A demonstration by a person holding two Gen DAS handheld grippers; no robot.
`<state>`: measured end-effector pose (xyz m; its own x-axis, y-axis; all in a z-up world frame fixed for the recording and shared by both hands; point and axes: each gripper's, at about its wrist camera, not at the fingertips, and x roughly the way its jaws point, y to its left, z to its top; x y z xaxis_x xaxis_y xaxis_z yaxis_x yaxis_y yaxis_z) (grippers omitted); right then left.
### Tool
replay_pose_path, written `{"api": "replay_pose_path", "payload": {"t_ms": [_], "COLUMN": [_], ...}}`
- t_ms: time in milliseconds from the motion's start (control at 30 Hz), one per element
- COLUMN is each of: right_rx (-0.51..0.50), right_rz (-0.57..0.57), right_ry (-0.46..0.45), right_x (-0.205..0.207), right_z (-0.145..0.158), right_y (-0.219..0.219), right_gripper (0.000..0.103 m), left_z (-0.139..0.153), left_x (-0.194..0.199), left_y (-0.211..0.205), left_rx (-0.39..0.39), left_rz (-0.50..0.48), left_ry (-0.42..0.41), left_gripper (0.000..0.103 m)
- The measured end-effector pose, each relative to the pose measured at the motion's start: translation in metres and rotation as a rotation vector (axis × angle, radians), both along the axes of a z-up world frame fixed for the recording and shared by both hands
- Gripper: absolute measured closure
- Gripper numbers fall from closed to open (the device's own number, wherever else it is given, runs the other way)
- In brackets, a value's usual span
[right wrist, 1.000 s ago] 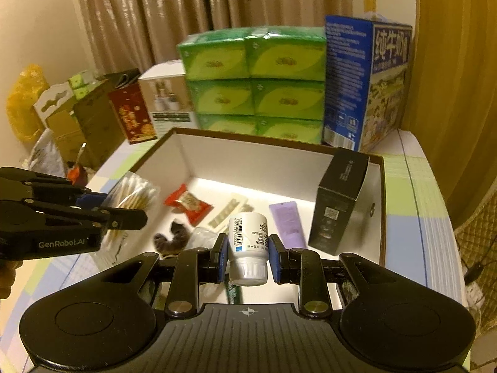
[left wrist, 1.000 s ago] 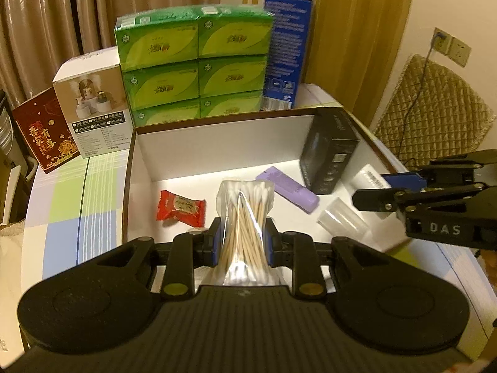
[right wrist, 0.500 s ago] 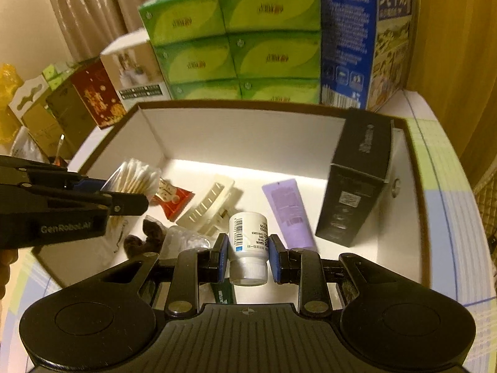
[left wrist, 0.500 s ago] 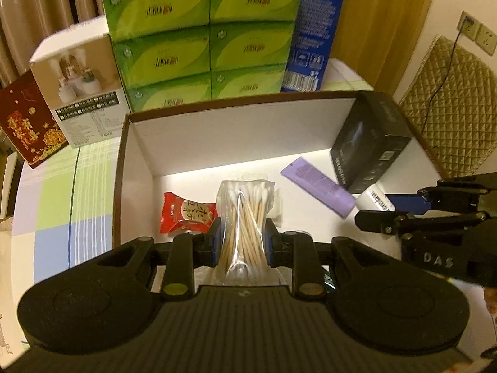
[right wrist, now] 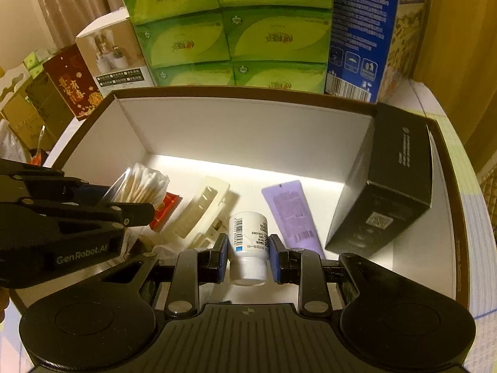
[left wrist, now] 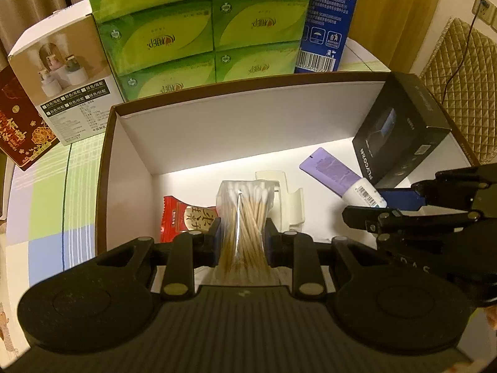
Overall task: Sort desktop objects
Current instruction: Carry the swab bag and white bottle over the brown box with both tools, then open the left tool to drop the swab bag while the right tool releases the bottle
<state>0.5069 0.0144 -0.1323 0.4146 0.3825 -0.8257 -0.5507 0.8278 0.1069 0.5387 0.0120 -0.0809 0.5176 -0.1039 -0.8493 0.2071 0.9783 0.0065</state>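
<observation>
The left claw is pinching a crinkly clear bag of cotton swabs over the white-lined cardboard box; the bag's lower end is hidden behind the claw body. The right claw is clamping a smooth white pill bottle, cap toward the camera, above the box floor. Beside it are lying a lilac tube, a ribbed cream hair clip and a matte black carton.

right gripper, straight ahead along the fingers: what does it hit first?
Probably the lilac squeeze tube lying on the floor of the white-lined brown cardboard box, just ahead of the right gripper and its held white plastic bottle. Depth is unclear; the box floor may come first.
</observation>
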Motion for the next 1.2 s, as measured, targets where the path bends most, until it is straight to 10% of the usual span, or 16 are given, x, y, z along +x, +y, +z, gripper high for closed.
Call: {"api": "replay_pose_path", "payload": {"t_ms": [600, 967, 1200], "right_rx": [0.006, 0.018, 0.042], "right_rz": [-0.003, -0.015, -0.032], "right_ry": [-0.044, -0.057, -0.075], "right_x": [0.008, 0.004, -0.009], "right_z": [-0.004, 0.002, 0.01], "right_y": [0.005, -0.001, -0.014], "right_gripper": [0.075, 0.039, 0.015], "left_z": [-0.009, -0.008, 0.003], "left_x": [0.011, 0.015, 0.009], "left_y": [0.001, 0.001, 0.0], "left_rx": [0.0, -0.007, -0.005], "left_rz": [-0.006, -0.014, -0.038], "left_ry": [0.016, 0.01, -0.026], "left_gripper": [0.081, 0.079, 0.06]}}
